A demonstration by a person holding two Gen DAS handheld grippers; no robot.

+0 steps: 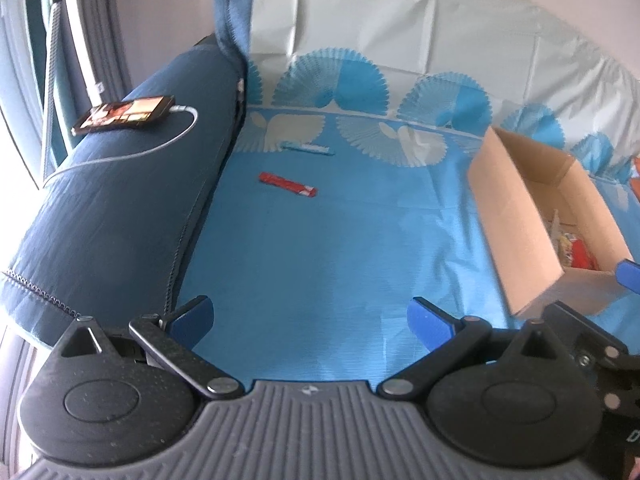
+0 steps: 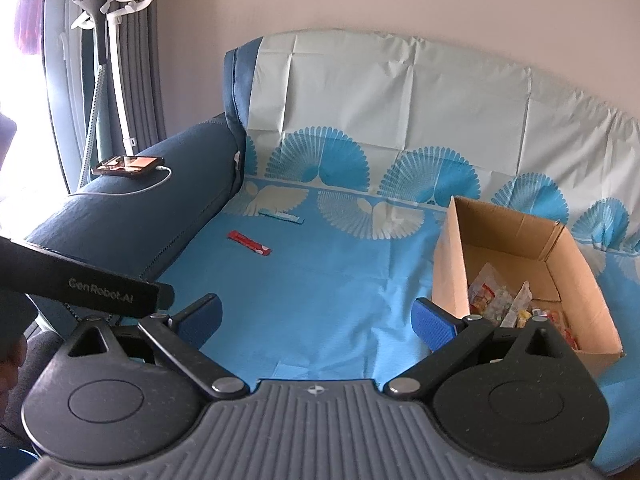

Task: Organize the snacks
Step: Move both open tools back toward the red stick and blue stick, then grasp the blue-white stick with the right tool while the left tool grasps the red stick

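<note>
Left wrist view: left hand-held gripper (image 1: 310,318) spread, empty; right hand-held gripper (image 2: 316,316) likewise. Red bar (image 1: 287,185) and blue bar (image 1: 307,149) lie on the sofa (image 1: 320,248), well apart from the box (image 1: 520,232). Probably light, slippery wrappers; pinch across the middle.

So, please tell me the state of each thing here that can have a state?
left gripper: open, holds nothing
right gripper: open, holds nothing
cardboard box: open on top, partly filled with snacks
red snack bar: lying flat on the cloth, outside the box
blue snack bar: lying flat, outside the box
phone: screen lit, cable plugged in
</note>
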